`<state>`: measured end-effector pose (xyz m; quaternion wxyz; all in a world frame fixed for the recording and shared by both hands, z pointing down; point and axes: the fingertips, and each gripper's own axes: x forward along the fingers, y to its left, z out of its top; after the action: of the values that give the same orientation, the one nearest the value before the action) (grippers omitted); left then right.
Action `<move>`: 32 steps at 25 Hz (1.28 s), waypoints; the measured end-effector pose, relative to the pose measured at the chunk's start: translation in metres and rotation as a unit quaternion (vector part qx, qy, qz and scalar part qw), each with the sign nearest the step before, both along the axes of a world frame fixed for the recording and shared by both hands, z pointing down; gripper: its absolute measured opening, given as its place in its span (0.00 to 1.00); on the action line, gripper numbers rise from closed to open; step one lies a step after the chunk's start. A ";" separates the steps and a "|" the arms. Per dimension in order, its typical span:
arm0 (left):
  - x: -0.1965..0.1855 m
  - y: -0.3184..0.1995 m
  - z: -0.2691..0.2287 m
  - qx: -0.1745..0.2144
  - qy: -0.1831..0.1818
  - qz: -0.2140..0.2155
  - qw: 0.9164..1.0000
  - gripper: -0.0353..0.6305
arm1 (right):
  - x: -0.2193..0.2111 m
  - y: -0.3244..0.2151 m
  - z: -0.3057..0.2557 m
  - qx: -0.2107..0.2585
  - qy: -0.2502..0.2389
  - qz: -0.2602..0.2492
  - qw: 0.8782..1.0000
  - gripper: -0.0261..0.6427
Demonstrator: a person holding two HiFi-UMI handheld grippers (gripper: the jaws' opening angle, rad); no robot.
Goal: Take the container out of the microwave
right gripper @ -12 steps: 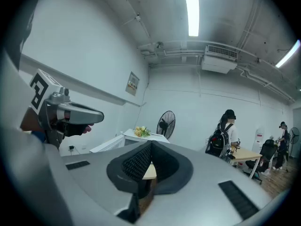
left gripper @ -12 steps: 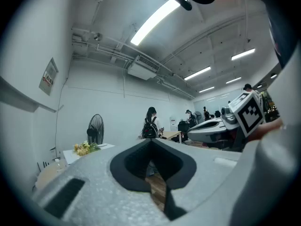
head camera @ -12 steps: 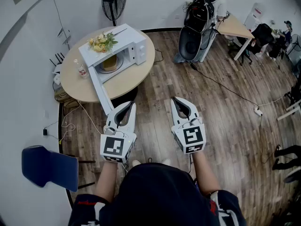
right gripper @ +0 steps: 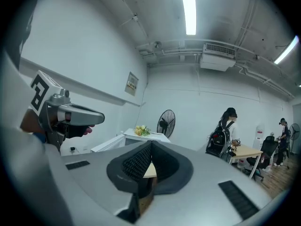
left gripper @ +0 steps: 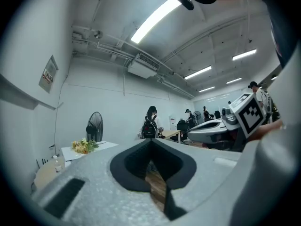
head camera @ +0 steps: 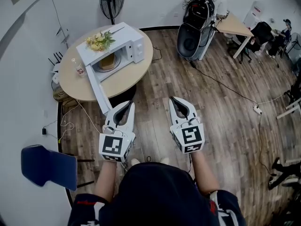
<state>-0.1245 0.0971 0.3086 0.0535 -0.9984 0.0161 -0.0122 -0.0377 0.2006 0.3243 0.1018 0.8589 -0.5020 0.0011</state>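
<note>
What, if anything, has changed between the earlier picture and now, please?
Nothing was taken or let go. The view only drifted slightly, and a bystander's legs at the right edge shifted. The left hand-held gripper and right hand-held gripper stay shut and empty over the floor; the microwave stays open, container inside.

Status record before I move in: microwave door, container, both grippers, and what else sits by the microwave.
microwave: on round table
door: open
container: inside microwave, untouched
left gripper: shut, empty, over floor
right gripper: shut, empty, over floor
flowers: on top of microwave
bottle: on table, left of microwave in head view
</note>
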 end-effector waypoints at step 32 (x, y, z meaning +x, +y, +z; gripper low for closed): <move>0.045 0.107 0.014 0.003 -0.020 -0.044 0.999 0.07 | 0.052 0.120 0.029 0.012 -0.032 -0.029 0.999 0.05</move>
<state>-0.0796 0.2044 0.3226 0.0563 -0.9961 0.0593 -0.0345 0.0141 0.3202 0.3536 0.0749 0.8449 -0.5293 0.0196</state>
